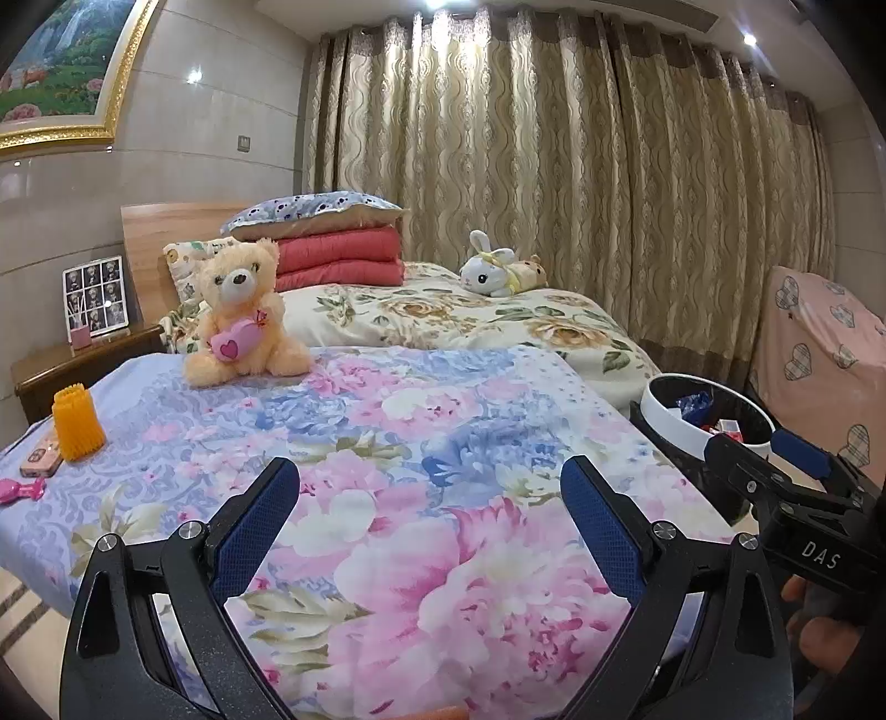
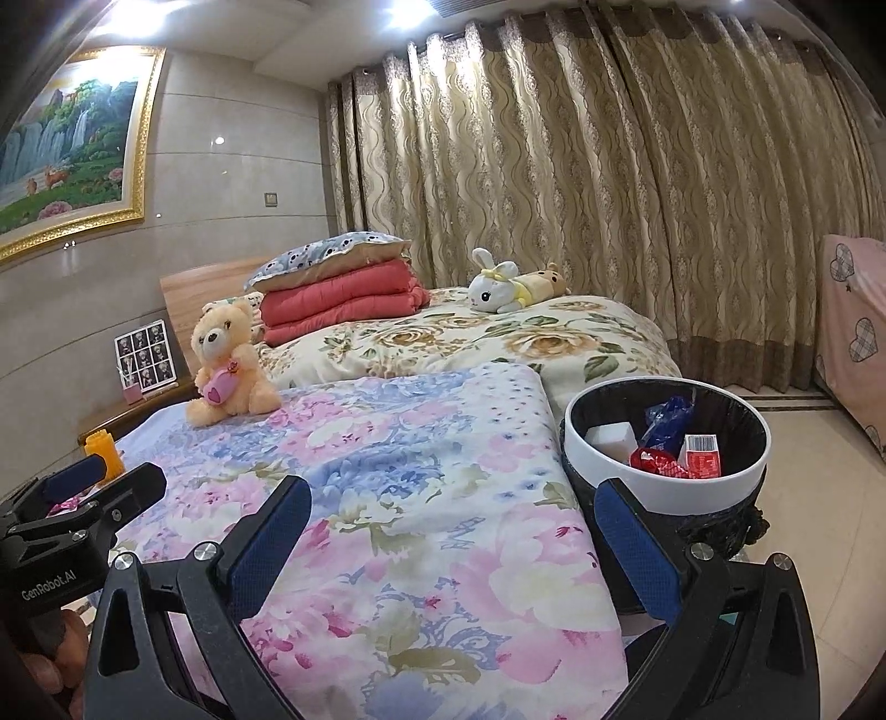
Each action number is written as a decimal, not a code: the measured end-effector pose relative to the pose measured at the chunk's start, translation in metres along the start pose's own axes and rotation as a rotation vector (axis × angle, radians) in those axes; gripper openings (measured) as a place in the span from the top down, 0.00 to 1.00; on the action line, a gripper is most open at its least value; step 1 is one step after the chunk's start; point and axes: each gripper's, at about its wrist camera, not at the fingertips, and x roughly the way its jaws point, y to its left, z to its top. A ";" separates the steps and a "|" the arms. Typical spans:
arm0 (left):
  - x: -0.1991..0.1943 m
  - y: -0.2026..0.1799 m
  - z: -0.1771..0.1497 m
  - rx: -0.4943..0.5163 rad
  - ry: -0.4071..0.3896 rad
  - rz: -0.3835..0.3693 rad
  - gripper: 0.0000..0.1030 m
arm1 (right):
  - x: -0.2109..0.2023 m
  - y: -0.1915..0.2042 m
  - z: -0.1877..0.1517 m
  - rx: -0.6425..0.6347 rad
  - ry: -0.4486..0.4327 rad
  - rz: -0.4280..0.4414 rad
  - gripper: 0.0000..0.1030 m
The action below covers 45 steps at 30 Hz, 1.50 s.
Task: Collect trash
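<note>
Two grippers, left gripper (image 1: 429, 529) and right gripper (image 2: 451, 545), had fingers spread wide, holding nothing. I counted four scraps in the bin (image 2: 703, 501) at right of frame: light, crushable wrappers and cartons, best pinched by an edge. Two plush toys sat on the bed (image 1: 387, 421).

Glossy grey wall panels (image 2: 232, 183) carry a gold-framed landscape painting (image 2: 72, 149). Patterned beige curtains (image 1: 554, 166) span the far side, lit by ceiling spotlights (image 2: 412, 14). A wooden headboard (image 1: 166, 227) meets a wooden nightstand (image 1: 61, 365); the floor (image 2: 803, 498) is pale tile.
</note>
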 end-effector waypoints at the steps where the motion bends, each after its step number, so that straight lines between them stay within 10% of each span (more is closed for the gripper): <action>1: 0.001 0.000 0.000 -0.001 0.002 0.000 0.05 | 0.000 0.000 0.000 0.001 0.003 0.000 0.00; 45: 0.000 0.002 -0.001 -0.013 0.000 -0.004 0.05 | -0.002 0.003 0.001 0.018 0.001 0.013 0.00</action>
